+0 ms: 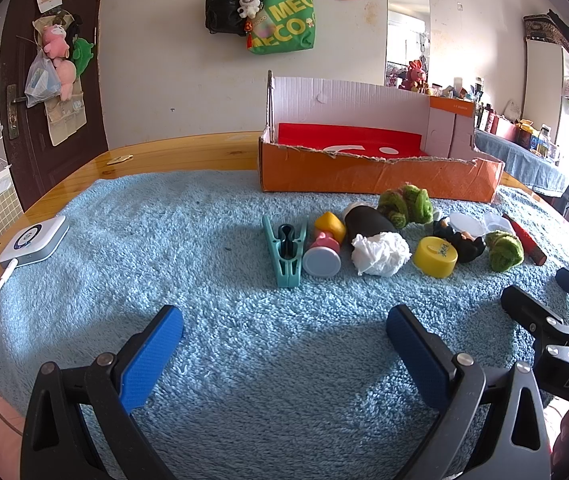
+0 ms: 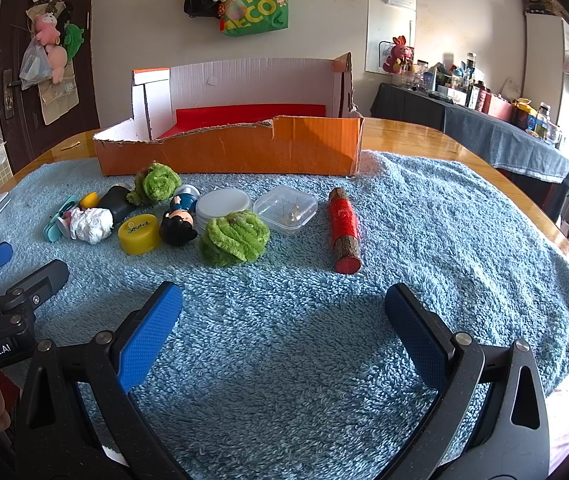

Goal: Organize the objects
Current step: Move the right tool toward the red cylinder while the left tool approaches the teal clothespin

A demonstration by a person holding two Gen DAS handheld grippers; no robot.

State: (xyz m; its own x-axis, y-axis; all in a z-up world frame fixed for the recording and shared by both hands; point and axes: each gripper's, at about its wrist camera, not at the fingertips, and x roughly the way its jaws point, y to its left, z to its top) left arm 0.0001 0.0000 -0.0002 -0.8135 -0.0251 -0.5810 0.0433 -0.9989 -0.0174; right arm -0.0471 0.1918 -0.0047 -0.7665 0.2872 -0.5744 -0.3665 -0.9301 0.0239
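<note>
Several small objects lie in a row on a blue towel (image 1: 212, 216) before an orange cardboard box (image 1: 376, 174) (image 2: 236, 152): a teal clip (image 1: 286, 250), a crumpled white tissue (image 1: 380, 254), a yellow cap (image 2: 139, 233), a black-haired figurine (image 2: 179, 224), green yarn balls (image 2: 233, 238), a white lid (image 2: 223, 203), a clear plastic case (image 2: 286, 209) and a red wooden stick (image 2: 344, 230). My left gripper (image 1: 284, 332) is open and empty, short of the clip. My right gripper (image 2: 284, 312) is open and empty, short of the yarn ball and stick.
A white device (image 1: 34, 242) with a cable lies at the towel's left edge on the wooden table (image 2: 424, 136). A door with hanging toys stands at the left; a cluttered side table (image 2: 496, 128) stands at the right.
</note>
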